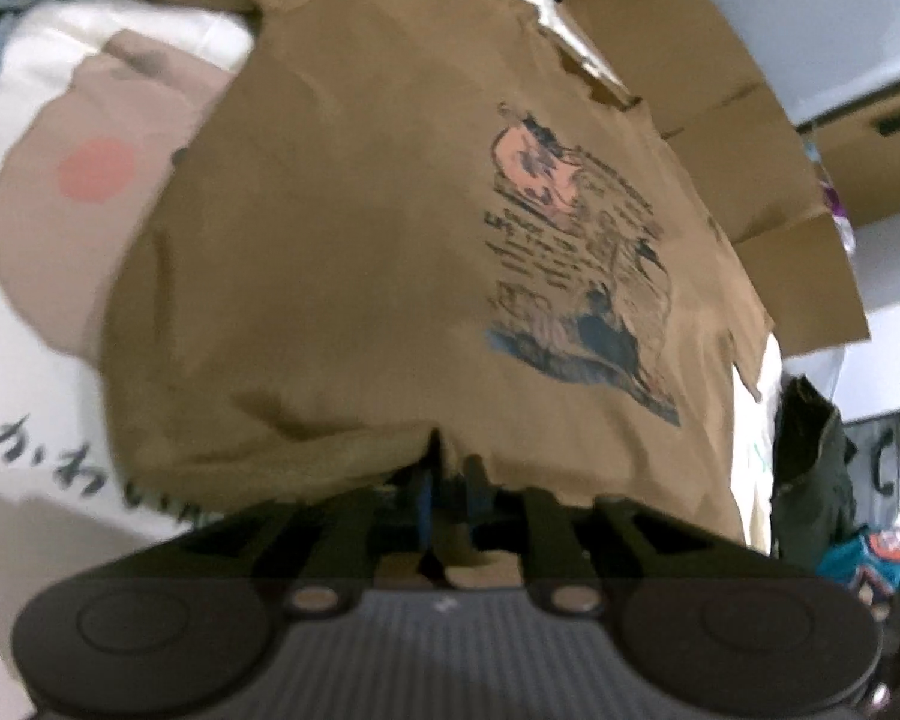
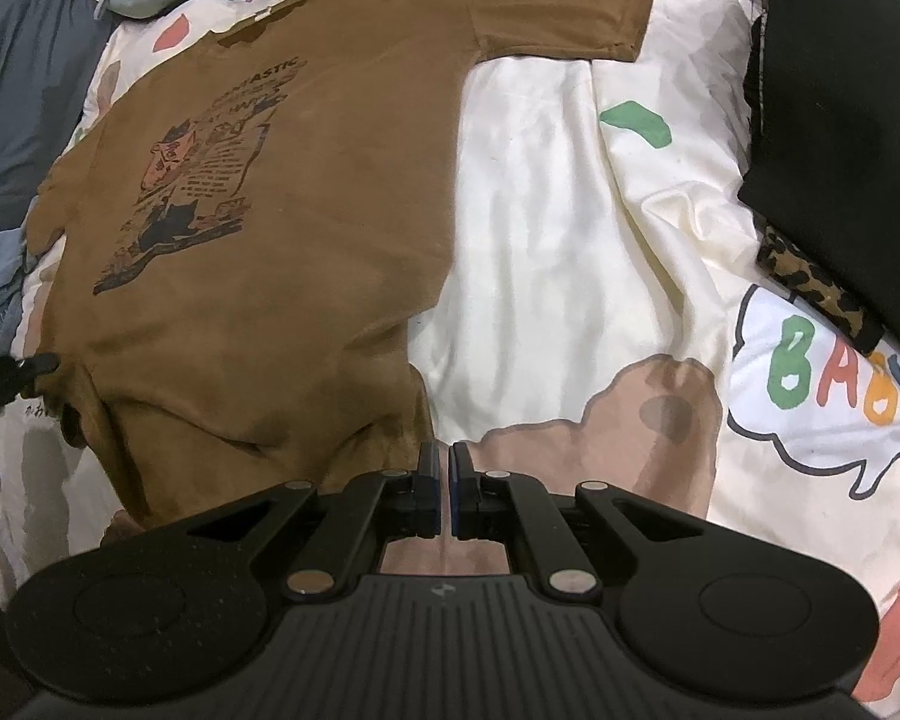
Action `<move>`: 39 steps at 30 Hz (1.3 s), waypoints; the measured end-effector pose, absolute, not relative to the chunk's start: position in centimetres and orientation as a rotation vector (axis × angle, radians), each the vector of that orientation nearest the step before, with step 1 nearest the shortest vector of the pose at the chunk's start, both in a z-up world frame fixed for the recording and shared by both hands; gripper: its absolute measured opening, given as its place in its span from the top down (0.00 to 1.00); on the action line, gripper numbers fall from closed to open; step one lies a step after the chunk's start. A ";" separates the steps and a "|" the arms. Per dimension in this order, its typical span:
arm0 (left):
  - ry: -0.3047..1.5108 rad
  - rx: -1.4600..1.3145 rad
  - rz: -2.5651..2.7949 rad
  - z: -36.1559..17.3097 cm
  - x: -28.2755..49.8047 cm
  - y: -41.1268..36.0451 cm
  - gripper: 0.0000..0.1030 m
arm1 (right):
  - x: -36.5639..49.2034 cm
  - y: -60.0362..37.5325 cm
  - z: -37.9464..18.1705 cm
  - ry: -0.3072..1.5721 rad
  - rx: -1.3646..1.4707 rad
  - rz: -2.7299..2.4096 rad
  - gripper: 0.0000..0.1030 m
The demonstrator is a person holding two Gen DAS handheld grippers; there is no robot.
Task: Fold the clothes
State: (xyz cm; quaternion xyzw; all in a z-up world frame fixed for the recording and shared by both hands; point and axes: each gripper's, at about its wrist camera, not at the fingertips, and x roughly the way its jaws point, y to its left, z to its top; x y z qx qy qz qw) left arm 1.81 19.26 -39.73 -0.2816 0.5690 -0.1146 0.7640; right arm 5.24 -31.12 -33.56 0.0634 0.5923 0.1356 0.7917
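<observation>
right gripper [image 2: 444,468] pitched steeply down, jaws closed pad to pad, left gripper [image 1: 450,480] angled down, jaws nearly closed on fabric

Left hand-held gripper [image 1: 450,480] pinching near hem of brown t-shirt [image 1: 342,252], cloth bunched over the fingers. Shirt print [image 1: 576,252] right of center. Printed bedsheet [image 1: 36,324] left, cardboard [image 1: 744,120] far right.
</observation>
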 end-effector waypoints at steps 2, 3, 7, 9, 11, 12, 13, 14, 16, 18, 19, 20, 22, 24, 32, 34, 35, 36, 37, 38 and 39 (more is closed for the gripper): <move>1.235 -0.649 -0.241 -40.3 2.8 19.3 0.77 | 5.3 -31.1 -33.6 1.277 0.132 0.290 0.99; 1.231 -0.657 -0.236 -40.4 3.1 19.4 0.77 | 5.3 -31.1 -33.6 1.278 0.130 0.290 0.99; 1.200 -0.679 -0.248 -39.5 3.7 19.8 0.77 | 5.3 -31.0 -33.5 1.279 0.120 0.290 0.97; 1.182 -0.687 -0.255 -38.7 3.6 20.2 0.77 | 5.2 -30.9 -33.5 1.278 0.121 0.289 0.92; 1.167 -0.687 -0.260 -37.8 3.3 20.7 0.77 | 5.2 -30.9 -33.5 1.276 0.121 0.288 0.92; 1.159 -0.684 -0.262 -37.3 3.1 20.9 0.77 | 5.2 -30.8 -33.5 1.275 0.122 0.289 0.92; 1.151 -0.680 -0.263 -36.8 2.8 21.2 0.77 | 5.2 -30.8 -33.5 1.274 0.122 0.289 0.92; 1.150 -0.663 -0.260 -36.5 2.5 21.2 0.77 | 5.3 -30.7 -33.5 1.273 0.123 0.289 0.92; 1.147 -0.628 -0.253 -35.9 1.9 21.3 0.77 | 5.3 -30.6 -33.5 1.271 0.124 0.290 0.92; 1.160 -0.591 -0.254 -35.7 1.3 20.9 0.77 | 5.3 -30.4 -33.5 1.269 0.125 0.293 0.92; 1.169 -0.571 -0.258 -35.6 1.1 20.5 0.76 | 5.3 -30.4 -33.6 1.268 0.126 0.294 0.92; 1.178 -0.550 -0.262 -35.6 0.9 20.0 0.69 | 5.3 -30.4 -33.6 1.268 0.126 0.295 0.91; 1.201 -0.509 -0.253 -35.9 0.7 18.9 0.56 | 5.3 -30.3 -33.7 1.268 0.127 0.296 0.91; 1.232 -0.508 -0.253 -36.5 0.8 17.9 0.51 | 5.2 -30.3 -33.8 1.268 0.130 0.293 0.90; 1.214 -0.710 -0.222 -38.3 0.8 18.1 0.42 | 4.7 -31.3 -34.3 1.271 0.135 0.277 0.86; 1.195 -0.772 -0.197 -38.7 0.5 18.4 0.41 | 4.6 -31.7 -34.5 1.274 0.136 0.271 0.86; 1.185 -0.803 -0.185 -38.9 0.3 18.6 0.41 | 4.6 -31.9 -34.6 1.276 0.136 0.267 0.86; 1.175 -0.834 -0.172 -39.1 0.2 18.8 0.41 | 4.6 -32.0 -34.7 1.277 0.136 0.263 0.86; 1.168 -0.861 -0.155 -39.2 -0.1 19.1 0.41 | 4.6 -32.2 -34.8 1.279 0.136 0.260 0.86; 1.159 -0.888 -0.140 -39.4 -0.4 19.4 0.42 | 4.6 -32.3 -34.9 1.280 0.138 0.257 0.86; 1.149 -0.915 -0.125 -39.6 -0.6 19.6 0.42 | 4.7 -32.4 -34.9 1.280 0.139 0.255 0.86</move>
